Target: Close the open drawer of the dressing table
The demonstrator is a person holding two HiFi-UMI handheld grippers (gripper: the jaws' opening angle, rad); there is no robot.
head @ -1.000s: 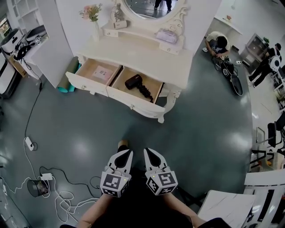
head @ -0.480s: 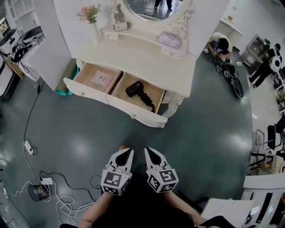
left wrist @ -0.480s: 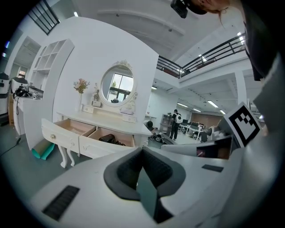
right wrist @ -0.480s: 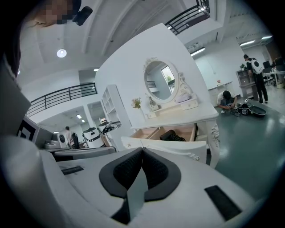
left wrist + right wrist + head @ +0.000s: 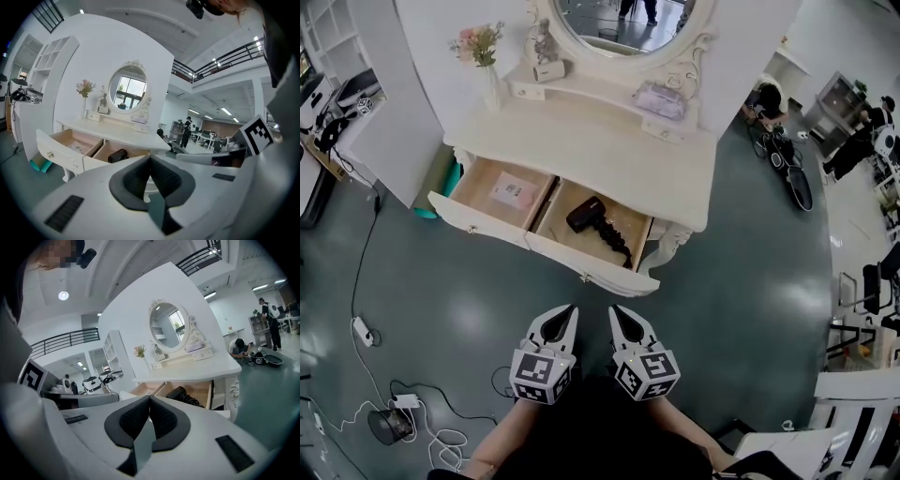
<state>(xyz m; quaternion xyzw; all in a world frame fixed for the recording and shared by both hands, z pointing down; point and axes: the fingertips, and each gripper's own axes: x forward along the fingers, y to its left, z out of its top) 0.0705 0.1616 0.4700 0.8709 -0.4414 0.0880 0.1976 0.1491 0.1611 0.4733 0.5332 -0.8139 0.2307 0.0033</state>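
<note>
Drawer (image 5: 605,272) of bench (image 5: 609,159) open, hair dryer (image 5: 586,214) inside. Left tool (image 5: 565,317) and right tool (image 5: 619,317) near drawer front, both closed, empty.

Cream dressing table (image 5: 591,150), black hairdryer (image 5: 584,214), seemingly pink flowers (image 5: 476,42).

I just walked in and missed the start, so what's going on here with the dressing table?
A person holds the left gripper and right gripper, both shut and empty, in front of a white dressing table, touching nothing. The left drawer stands open with a printed card inside, the right drawer with a black hair dryer. Neither is pushed in yet.
</note>
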